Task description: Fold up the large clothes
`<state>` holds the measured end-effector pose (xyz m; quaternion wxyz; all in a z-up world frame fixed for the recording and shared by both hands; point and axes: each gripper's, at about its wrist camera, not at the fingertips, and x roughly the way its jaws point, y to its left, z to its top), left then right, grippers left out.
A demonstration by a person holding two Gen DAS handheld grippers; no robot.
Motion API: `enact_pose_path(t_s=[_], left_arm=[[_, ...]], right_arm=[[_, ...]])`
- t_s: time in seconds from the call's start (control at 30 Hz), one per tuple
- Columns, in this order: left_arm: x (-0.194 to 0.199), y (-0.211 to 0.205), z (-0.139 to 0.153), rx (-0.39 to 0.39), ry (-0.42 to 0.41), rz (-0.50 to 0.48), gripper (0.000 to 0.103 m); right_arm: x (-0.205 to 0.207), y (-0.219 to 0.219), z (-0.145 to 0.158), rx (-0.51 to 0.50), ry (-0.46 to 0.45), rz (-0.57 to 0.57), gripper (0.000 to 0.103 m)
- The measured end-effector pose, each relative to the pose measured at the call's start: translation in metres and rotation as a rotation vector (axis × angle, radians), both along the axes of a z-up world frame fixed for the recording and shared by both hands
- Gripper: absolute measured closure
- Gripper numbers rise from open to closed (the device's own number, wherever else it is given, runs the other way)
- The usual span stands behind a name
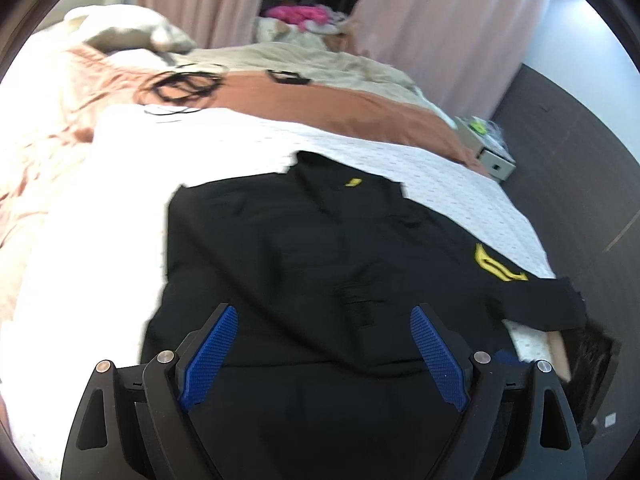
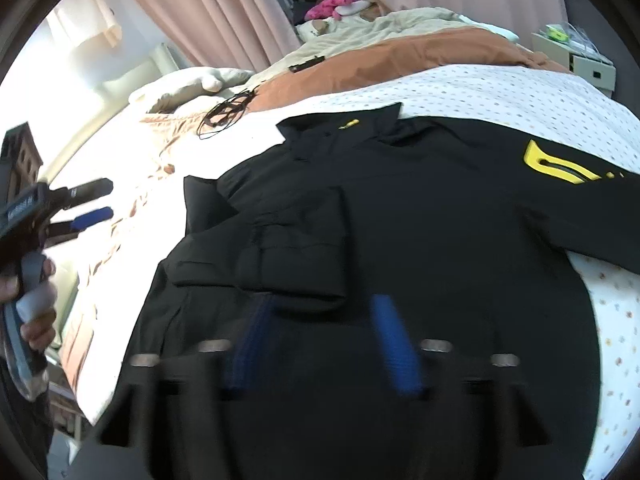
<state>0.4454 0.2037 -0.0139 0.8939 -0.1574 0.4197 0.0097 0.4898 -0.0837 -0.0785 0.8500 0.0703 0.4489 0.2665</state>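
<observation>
A large black shirt (image 1: pixel 300 240) with yellow emblems (image 1: pixel 500 268) lies spread flat on the white dotted sheet (image 1: pixel 240 136) of a bed. My left gripper (image 1: pixel 324 308) hovers over its lower half, open, nothing between the blue pads (image 1: pixel 212 352). In the right wrist view the shirt (image 2: pixel 420 220) has one sleeve (image 2: pixel 296 248) folded in across its body; the other sleeve with the yellow emblem (image 2: pixel 556 164) stretches right. My right gripper (image 2: pixel 322 304), blurred, stands open just below the folded sleeve, nothing between its pads. The left gripper (image 2: pixel 109 200) shows at the left edge, held by a hand (image 2: pixel 36 292).
A brown duvet (image 1: pixel 320 100) and beige bedding (image 1: pixel 280 56) lie beyond the shirt, with black cables (image 1: pixel 184 84) on them. A pillow (image 1: pixel 132 28) sits at the back left. A bedside cabinet (image 1: pixel 488 148) stands right of the bed on dark floor (image 1: pixel 580 168). Pink curtains (image 1: pixel 440 20) hang behind.
</observation>
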Motion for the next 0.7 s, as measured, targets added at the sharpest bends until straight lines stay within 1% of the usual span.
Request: enact_pose_path(t_s=[0.07, 0.13, 0.23, 0.4, 0.47, 0.6, 0.7], left_arm=[[-0.013, 0.021, -0.006, 0.013, 0.009, 0.032, 0.021], [-0.022, 0.037, -0.012, 0.022, 0.021, 0.063, 0.029], [-0.038, 0.062, -0.025, 0.028, 0.039, 0.106, 0.038], [-0.057, 0.097, -0.052, 0.025, 0.076, 0.153, 0.044], [-0.064, 0.109, -0.066, 0.022, 0.092, 0.164, 0.045], [-0.068, 0.124, -0.089, 0.008, 0.124, 0.175, 0.050], [-0.067, 0.128, -0.102, -0.001, 0.141, 0.175, 0.050]], right_arm=[[0.001, 0.016, 0.001, 0.000, -0.016, 0.009, 0.033], [0.005, 0.032, -0.001, -0.014, -0.013, 0.022, 0.033], [0.011, 0.057, -0.007, -0.039, -0.010, 0.052, 0.033], [0.020, 0.097, -0.021, -0.093, 0.003, 0.088, 0.033], [0.024, 0.111, -0.027, -0.118, 0.007, 0.098, 0.033], [0.033, 0.131, -0.044, -0.171, 0.027, 0.105, 0.033], [0.038, 0.139, -0.056, -0.220, 0.028, 0.090, 0.033]])
